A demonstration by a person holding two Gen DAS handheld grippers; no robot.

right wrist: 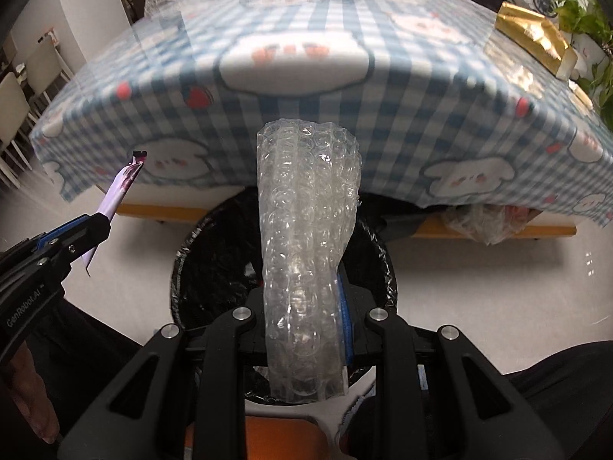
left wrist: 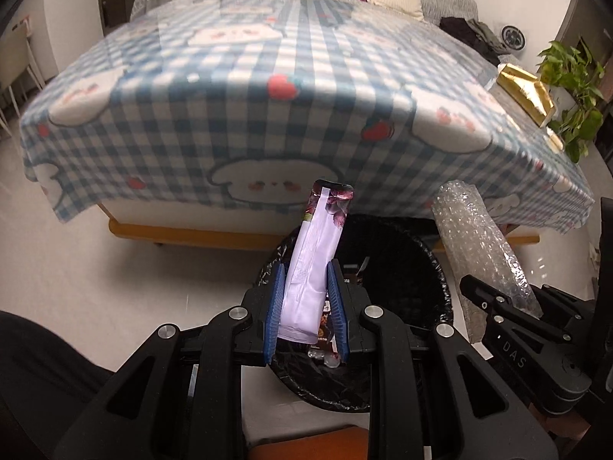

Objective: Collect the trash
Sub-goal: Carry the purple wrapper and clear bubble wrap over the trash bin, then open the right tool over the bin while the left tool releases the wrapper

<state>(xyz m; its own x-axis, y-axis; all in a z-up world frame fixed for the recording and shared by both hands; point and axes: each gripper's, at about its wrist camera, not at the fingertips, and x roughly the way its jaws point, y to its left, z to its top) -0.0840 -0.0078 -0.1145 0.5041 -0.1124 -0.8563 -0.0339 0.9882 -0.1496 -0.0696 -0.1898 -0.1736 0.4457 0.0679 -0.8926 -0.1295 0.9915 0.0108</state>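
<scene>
1. Two grippers in frame, both loaded, both over the round bin with the black plastic liner point(left wrist: 406, 260).
2. Left gripper point(left wrist: 306, 268): blue pads clamped on a flat white-and-purple snack pouch point(left wrist: 318, 260). Pouch stands nearly upright between the fingers, top leaning slightly toward 1 o'clock in the left wrist view.
3. Pouch sits over the 9 o'clock part of the bin's rim in that view; lower end hangs over the opening.
4. Right gripper point(right wrist: 302, 280): gripping a rolled tube of clear bubble wrap point(right wrist: 306, 237). Left pad is hidden by the roll; blue right pad visible against it.
5. Roll runs from 6 to 12 o'clock in the right wrist view, straight across the bin opening, its far end overlapping the table edge.
6. Some wrappers already lie inside the bin, just below the pouch.
7. Table with blue-and-white checked cartoon-print cloth point(left wrist: 268, 96) fills the 12 o'clock half of both views, beyond the bin.
8. Crumpled gold foil wrapper point(left wrist: 525, 92) lies on the cloth at 2 o'clock, near the edge.
9. Green leafy plant point(left wrist: 574, 88) beside the table, at 3 o'clock of the foil.
</scene>
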